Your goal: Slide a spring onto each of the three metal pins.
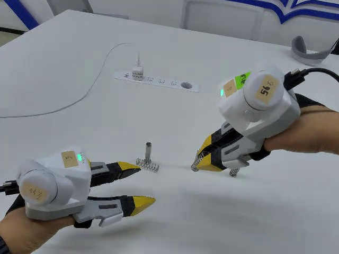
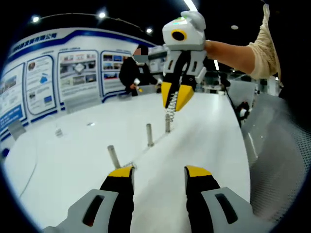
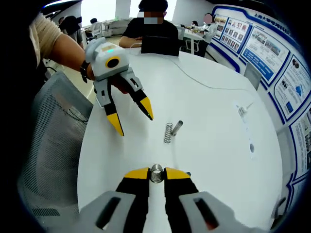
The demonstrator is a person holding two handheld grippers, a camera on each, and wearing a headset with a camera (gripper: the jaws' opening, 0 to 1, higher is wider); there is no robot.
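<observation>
Right gripper point(image 1: 207, 157): jaws clamped on a spring point(image 1: 198, 161). Its long axis slants from the yellow tips down and left toward the white table point(image 1: 275, 211). In the left gripper view the same spring hangs near-vertical, its lower end over the far pin point(image 2: 167, 123). Cannot tell if they touch.

Three metal pins stand upright in a row in that view: far pin, middle pin point(image 2: 149, 134), near pin point(image 2: 113, 155).

A loose spring point(image 1: 149, 165) lies flat on the table at the foot of the near pin, long axis level.

Left gripper point(image 1: 136, 184): jaws spread wide, nothing between them, low over the table, tips pointing toward the near pin.

Power strip point(image 1: 159, 81) lies well apart, farther back.
</observation>
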